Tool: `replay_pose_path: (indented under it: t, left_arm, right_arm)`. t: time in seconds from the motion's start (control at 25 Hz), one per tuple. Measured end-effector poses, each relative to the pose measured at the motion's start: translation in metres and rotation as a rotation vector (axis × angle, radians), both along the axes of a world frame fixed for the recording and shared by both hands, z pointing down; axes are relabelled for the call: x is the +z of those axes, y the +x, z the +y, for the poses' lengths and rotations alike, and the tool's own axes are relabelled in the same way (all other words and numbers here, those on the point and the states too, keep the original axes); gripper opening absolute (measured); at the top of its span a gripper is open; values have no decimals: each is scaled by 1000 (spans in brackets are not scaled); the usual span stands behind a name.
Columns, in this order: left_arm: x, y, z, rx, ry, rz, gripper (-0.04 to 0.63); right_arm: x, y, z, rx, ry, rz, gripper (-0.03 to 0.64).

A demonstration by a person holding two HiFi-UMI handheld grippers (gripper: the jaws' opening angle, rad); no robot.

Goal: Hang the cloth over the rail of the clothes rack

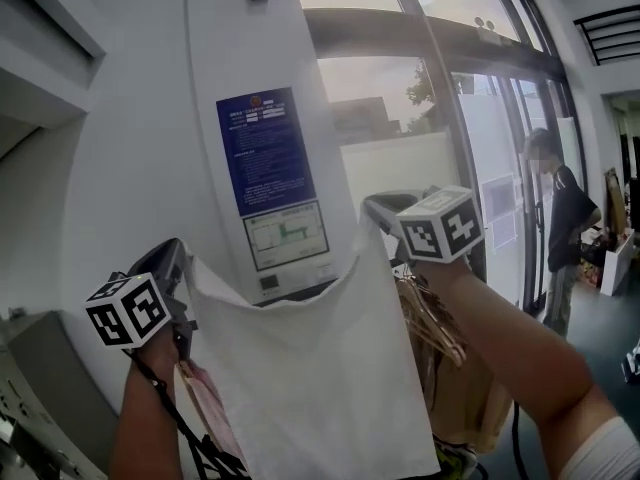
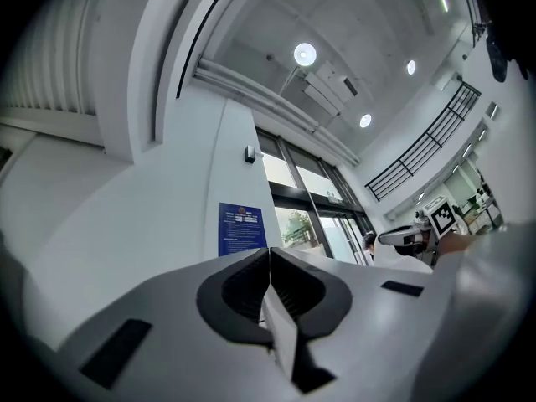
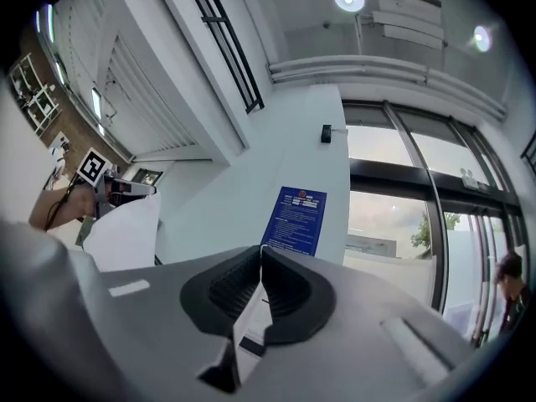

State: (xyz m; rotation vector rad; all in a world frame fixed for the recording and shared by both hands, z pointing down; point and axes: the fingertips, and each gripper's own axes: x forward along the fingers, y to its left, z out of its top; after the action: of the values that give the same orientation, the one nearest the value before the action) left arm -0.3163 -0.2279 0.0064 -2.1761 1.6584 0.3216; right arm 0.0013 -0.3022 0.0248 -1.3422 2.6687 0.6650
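Observation:
A white cloth (image 1: 310, 368) hangs spread out in front of me, held up by its two top corners. My left gripper (image 1: 178, 273) is shut on the left corner, and my right gripper (image 1: 378, 208) is shut on the right corner, slightly higher. In the left gripper view the jaws (image 2: 269, 254) are closed with a strip of cloth (image 2: 283, 337) pinched between them. The right gripper view shows the same: its jaws (image 3: 261, 251) are closed on a cloth edge (image 3: 249, 329). I cannot see the rack's rail; the cloth hides what is behind it.
Behind the cloth is a white pillar with a blue notice (image 1: 265, 153). Wooden hangers and a brown garment (image 1: 440, 338) show past the cloth's right edge, something pink (image 1: 205, 398) at its left. Glass doors (image 1: 480, 118) lie to the right, with a person (image 1: 560, 233) standing there.

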Motion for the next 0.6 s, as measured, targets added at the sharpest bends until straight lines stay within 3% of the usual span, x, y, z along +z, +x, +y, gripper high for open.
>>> replay_pose_path:
  t: [0.36, 0.6]
  left_arm:
    - [-64, -78, -93, -203, 12, 62, 9]
    - [-104, -111, -165, -298, 4, 77, 9]
  right_arm:
    - [-83, 20, -151, -12, 40, 64, 9]
    - [-133, 19, -259, -16, 60, 92, 9]
